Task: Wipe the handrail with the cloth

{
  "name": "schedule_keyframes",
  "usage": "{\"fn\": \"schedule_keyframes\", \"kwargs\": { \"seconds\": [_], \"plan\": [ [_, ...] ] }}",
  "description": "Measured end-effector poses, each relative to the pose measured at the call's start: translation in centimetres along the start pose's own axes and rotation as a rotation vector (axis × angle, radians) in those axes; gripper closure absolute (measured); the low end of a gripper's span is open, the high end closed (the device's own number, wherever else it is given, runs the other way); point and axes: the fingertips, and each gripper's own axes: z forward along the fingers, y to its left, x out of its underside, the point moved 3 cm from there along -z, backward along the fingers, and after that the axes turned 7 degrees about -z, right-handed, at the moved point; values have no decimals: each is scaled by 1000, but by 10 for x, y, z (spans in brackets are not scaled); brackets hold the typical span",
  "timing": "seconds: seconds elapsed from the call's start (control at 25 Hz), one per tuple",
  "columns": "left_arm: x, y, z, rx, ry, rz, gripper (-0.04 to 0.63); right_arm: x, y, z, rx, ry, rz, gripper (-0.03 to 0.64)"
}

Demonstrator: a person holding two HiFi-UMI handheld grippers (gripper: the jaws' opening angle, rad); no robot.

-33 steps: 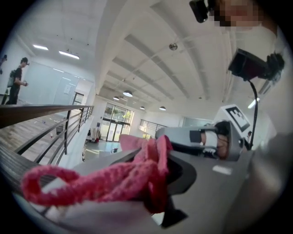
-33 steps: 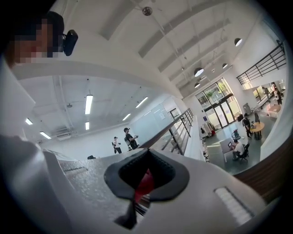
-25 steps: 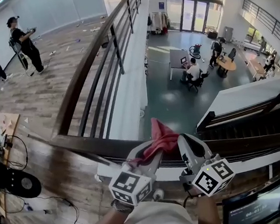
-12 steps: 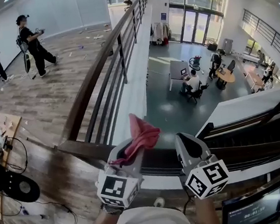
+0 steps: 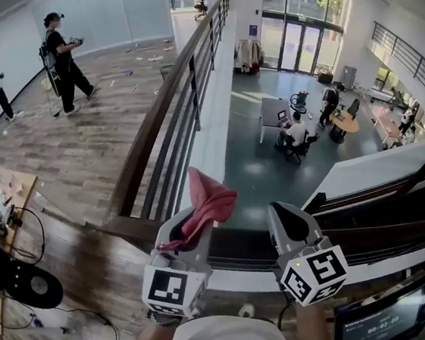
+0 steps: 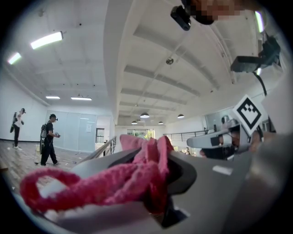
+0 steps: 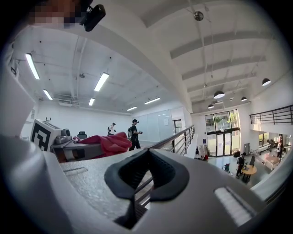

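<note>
Left gripper point(image 5: 190, 223): we see its jaws clamped on the pink cloth point(image 5: 209, 197). In the left gripper view the cloth point(image 6: 137, 173) fills the gap between the jaws, and a loose loop of it hangs out to the left.
Right gripper point(image 5: 282, 214): the jaws are together with nothing between them. It is held just beside the left one and touches nothing.
Cloth: one bunched end stands up beyond the jaw tips. We judge that it is not yet on the wood, so the wiping has not begun.
Handrail point(image 5: 163, 106): the long brown rail runs away from us, and a second part crosses just in front of the grippers.
Risk, dropping: the cloth is close to the open edge. If the clamp slackens or the loose loop catches on a bar, it could fall to the lower hall, where people sit at tables point(image 5: 339, 100).
Risk, poor contact: only a small end of the cloth is free, so the hard jaw may rub the rail in place of the cloth.
Head view only: it shows the drop, the lower hall and both grippers side by side.
Gripper views only: they show the jaws from close by. The right gripper view also shows the cloth point(image 7: 107, 142) from the side, with the handrail point(image 7: 176, 135) beyond it.
</note>
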Motion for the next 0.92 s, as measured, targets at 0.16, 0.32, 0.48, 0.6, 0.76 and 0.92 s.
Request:
{"fn": "schedule_keyframes", "kwargs": {
  "seconds": [0.16, 0.32, 0.48, 0.6, 0.76, 0.92],
  "plan": [
    [-11, 3, -6, 10, -24, -29, 528, -2, 10, 5, 0, -2, -7, 615],
    [-10, 8, -10, 12, -25, -22, 528, -3, 15, 7, -2, -1, -1, 615],
    [-14, 9, -12, 20, -43, -37, 528, -5, 17, 9, -2, 0, -3, 615],
    [-22, 7, -12, 26, -53, -72, 528, -7, 19, 10, -8, 2, -3, 615],
    [-23, 10, -16, 29, -63, -74, 528, -7, 24, 11, -14, -5, 13, 615],
    [-28, 11, -21, 30, -78, -71, 528, -10, 29, 14, -23, -10, 18, 615]
  ]
}}
